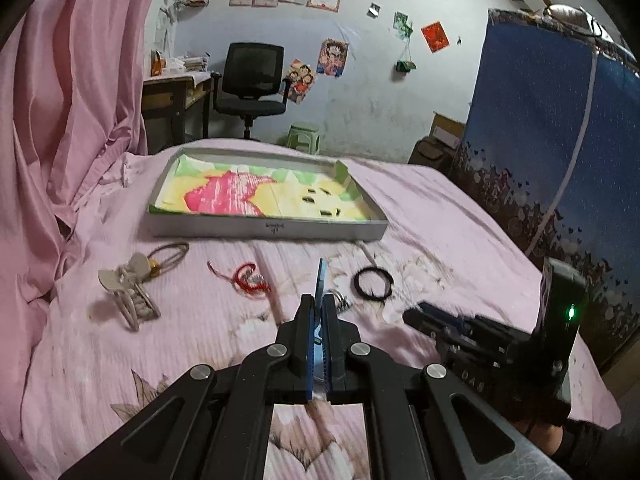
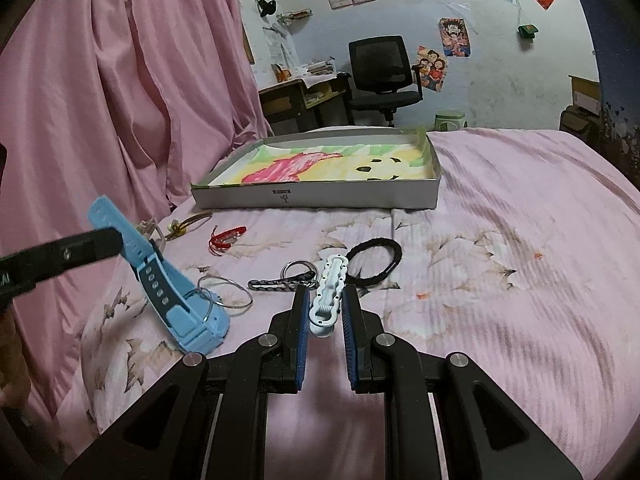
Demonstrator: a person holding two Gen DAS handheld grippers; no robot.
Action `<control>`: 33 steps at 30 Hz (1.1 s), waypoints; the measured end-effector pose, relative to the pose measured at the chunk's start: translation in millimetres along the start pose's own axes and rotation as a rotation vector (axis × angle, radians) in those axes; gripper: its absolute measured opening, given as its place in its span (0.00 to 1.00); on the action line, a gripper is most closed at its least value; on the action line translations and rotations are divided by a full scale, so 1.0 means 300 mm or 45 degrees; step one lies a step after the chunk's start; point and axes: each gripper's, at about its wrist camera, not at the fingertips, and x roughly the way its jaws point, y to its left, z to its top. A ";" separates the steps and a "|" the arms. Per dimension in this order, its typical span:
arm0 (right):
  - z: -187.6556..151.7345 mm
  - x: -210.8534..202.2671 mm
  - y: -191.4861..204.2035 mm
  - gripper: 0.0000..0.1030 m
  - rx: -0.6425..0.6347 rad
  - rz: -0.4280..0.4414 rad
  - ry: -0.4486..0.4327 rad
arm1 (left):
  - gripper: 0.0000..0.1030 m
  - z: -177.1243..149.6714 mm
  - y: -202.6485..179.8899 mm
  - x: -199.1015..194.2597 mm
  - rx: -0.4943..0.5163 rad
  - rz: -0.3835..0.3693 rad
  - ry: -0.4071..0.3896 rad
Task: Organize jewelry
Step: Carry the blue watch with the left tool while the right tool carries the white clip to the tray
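Observation:
My left gripper (image 1: 318, 308) is shut on the strap of a light blue watch (image 1: 321, 280); in the right wrist view the watch (image 2: 180, 300) hangs tilted with its case end touching the pink bed sheet. My right gripper (image 2: 325, 300) is open, its jaws on either side of a white hair clip (image 2: 329, 292) lying on the bed. A shallow grey box (image 1: 280, 230) with a pink and yellow drawing inside stands beyond; it also shows in the right wrist view (image 2: 320, 198).
On the bed lie a black hair tie (image 2: 376, 260), a red string bracelet (image 2: 226, 236), thin silver bangles (image 2: 226, 294), a braided key strap with a ring (image 2: 286, 280), a beige claw clip (image 1: 128, 292). Pink curtain left, blue wardrobe (image 1: 552, 128) right.

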 end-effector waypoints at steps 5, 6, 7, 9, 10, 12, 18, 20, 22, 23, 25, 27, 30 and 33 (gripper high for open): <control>-0.001 0.005 0.000 0.14 -0.002 0.000 -0.001 | 0.04 0.030 0.026 -0.010 -0.019 0.005 -0.037; -0.001 0.002 0.001 0.14 0.000 0.000 0.000 | 0.04 0.031 0.031 0.000 -0.015 0.016 -0.026; -0.002 0.006 0.000 0.14 -0.001 0.001 0.002 | 0.04 0.030 0.039 0.014 -0.019 0.021 -0.013; -0.004 0.011 0.004 0.14 -0.005 0.000 0.007 | 0.04 0.029 0.056 0.037 -0.033 0.020 -0.002; -0.006 0.013 0.006 0.14 -0.007 0.000 0.008 | 0.04 0.030 0.063 0.043 -0.039 0.017 -0.004; -0.006 0.022 0.011 0.14 -0.016 0.002 0.011 | 0.04 0.039 0.075 0.050 -0.048 0.008 -0.020; 0.023 0.036 0.025 0.14 -0.030 0.020 0.004 | 0.04 0.090 0.081 0.046 -0.025 -0.006 -0.067; 0.046 0.039 0.025 0.14 -0.029 0.035 -0.006 | 0.04 0.110 0.084 0.055 -0.022 -0.009 -0.064; 0.069 0.046 0.027 0.14 -0.038 0.041 -0.015 | 0.04 0.135 0.092 0.064 -0.023 -0.017 -0.073; 0.078 0.050 0.030 0.14 -0.045 0.043 -0.019 | 0.04 0.149 0.098 0.071 -0.021 -0.017 -0.081; 0.112 0.071 0.035 0.14 -0.063 0.053 -0.029 | 0.04 0.172 0.110 0.086 -0.025 -0.024 -0.085; 0.137 0.086 0.041 0.14 -0.077 0.057 -0.042 | 0.04 0.188 0.125 0.104 -0.031 -0.031 -0.082; 0.179 0.125 0.043 0.14 -0.084 0.073 -0.060 | 0.04 0.215 0.145 0.149 -0.032 -0.033 -0.068; 0.207 0.164 0.045 0.14 -0.090 0.080 -0.071 | 0.04 0.240 0.163 0.200 -0.024 -0.027 -0.050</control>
